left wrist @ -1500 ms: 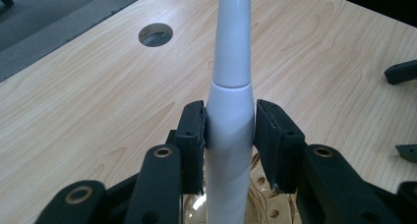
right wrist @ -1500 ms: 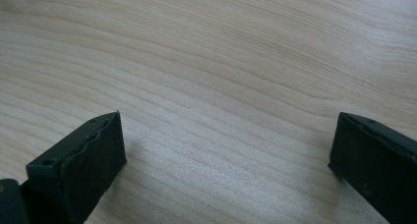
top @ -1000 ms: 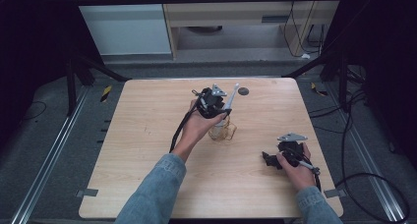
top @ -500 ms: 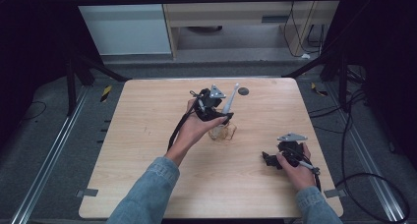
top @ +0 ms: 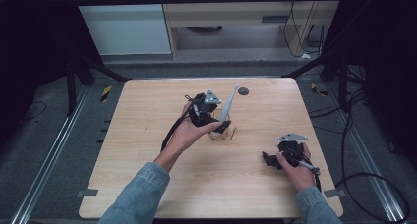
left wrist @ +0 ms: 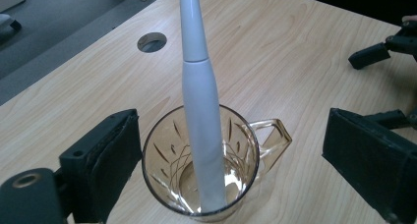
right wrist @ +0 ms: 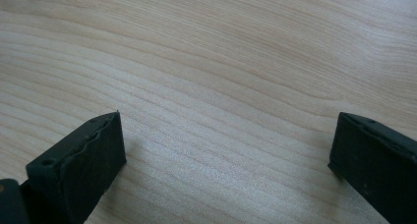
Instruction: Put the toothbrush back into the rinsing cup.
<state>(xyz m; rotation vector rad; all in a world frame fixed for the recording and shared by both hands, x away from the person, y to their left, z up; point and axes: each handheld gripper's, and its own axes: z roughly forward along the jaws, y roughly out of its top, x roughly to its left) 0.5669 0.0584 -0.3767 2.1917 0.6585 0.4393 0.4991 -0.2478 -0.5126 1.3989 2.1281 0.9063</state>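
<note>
Resting on pale wood table (grey floor around), both grippers' jaws spread

The wooden table had a light, fine-grained top with rounded corners, and a small round hole sat near its far edge. It stood on grey carpet, with metal rails running along the floor on both sides and a scrap of yellow-and-black tape lying near each far corner. Beyond the far edge stood a pale cabinet beside a beige desk, black cables curled over the floor on the right, and dark frame struts slanted down at both far corners.
</note>
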